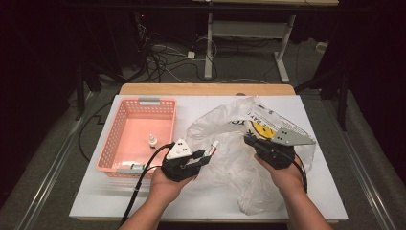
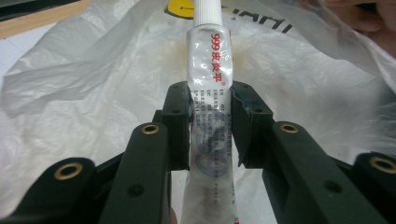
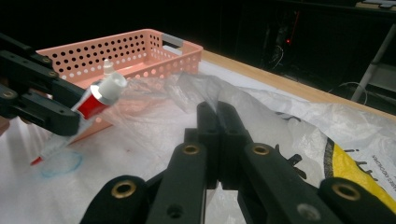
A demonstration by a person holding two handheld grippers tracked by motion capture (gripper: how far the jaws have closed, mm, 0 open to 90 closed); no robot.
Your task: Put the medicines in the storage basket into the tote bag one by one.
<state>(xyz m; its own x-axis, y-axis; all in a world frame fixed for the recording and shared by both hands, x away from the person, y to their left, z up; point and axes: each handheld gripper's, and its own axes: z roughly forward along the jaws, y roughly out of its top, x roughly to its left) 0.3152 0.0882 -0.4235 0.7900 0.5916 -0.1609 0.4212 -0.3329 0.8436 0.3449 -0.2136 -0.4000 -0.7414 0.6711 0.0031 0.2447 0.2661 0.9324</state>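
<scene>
One small bottle (image 1: 152,139) already sits in the pink basket (image 1: 120,120), while the left gripper (image 1: 207,154) squeezes a tube (image 2: 211,84) between its jaws, not yet dropped in, and the right gripper (image 3: 217,109) pinches the plastic bag (image 3: 280,116).

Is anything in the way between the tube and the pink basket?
Nothing visible is. The left tongs hold the tube over the plastic bag, just right of the basket. Only the basket's low wall lies between them. A small white bottle already stands inside, with bare floor around it.
</scene>
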